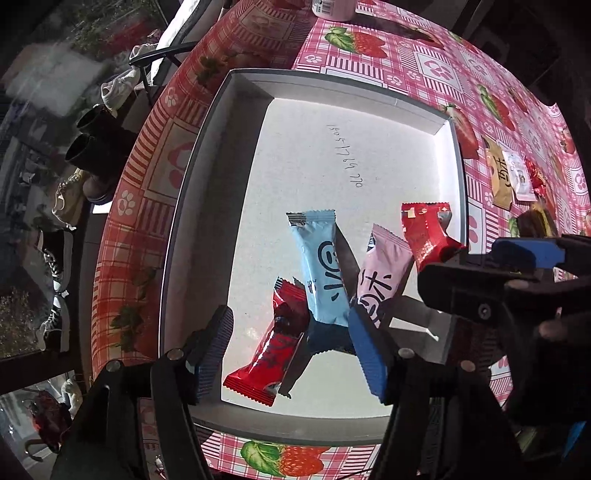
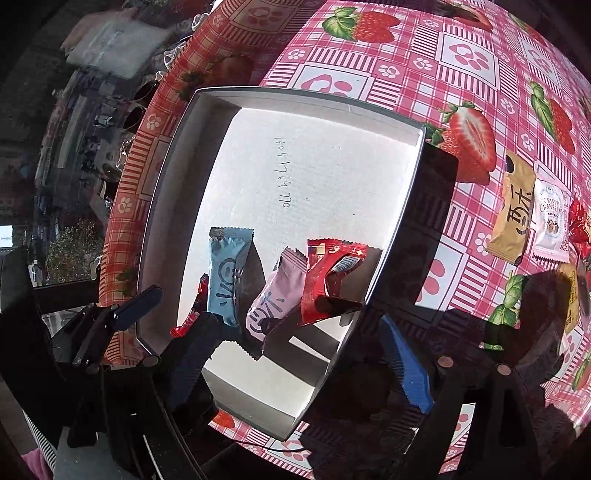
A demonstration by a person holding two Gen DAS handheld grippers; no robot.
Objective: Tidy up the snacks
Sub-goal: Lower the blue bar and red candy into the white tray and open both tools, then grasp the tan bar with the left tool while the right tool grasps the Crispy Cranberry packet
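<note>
A shallow white box (image 1: 177, 240) (image 2: 332, 166) sits on the strawberry tablecloth. Inside it lie a light blue packet (image 1: 325, 273) (image 2: 225, 280), a pink packet (image 1: 384, 273) (image 2: 275, 299), a red packet (image 1: 428, 236) (image 2: 325, 280) near the right wall and another red packet (image 1: 262, 362) (image 2: 186, 323) at the near left. My left gripper (image 1: 290, 354) hangs open over the box, and that near red packet lies loose between its blue pads. My right gripper (image 2: 299, 362) stands open above the box's near right corner, with nothing pressed between its pads.
Loose snacks lie on the cloth right of the box: a tan packet (image 1: 500, 177) (image 2: 513, 214), a white cranberry packet (image 1: 519, 177) (image 2: 552, 218) and a red wrapped one (image 2: 580, 225). A white container (image 1: 332, 9) stands at the far edge. The table edge drops off at the left, with shoes (image 1: 59, 258) on the floor.
</note>
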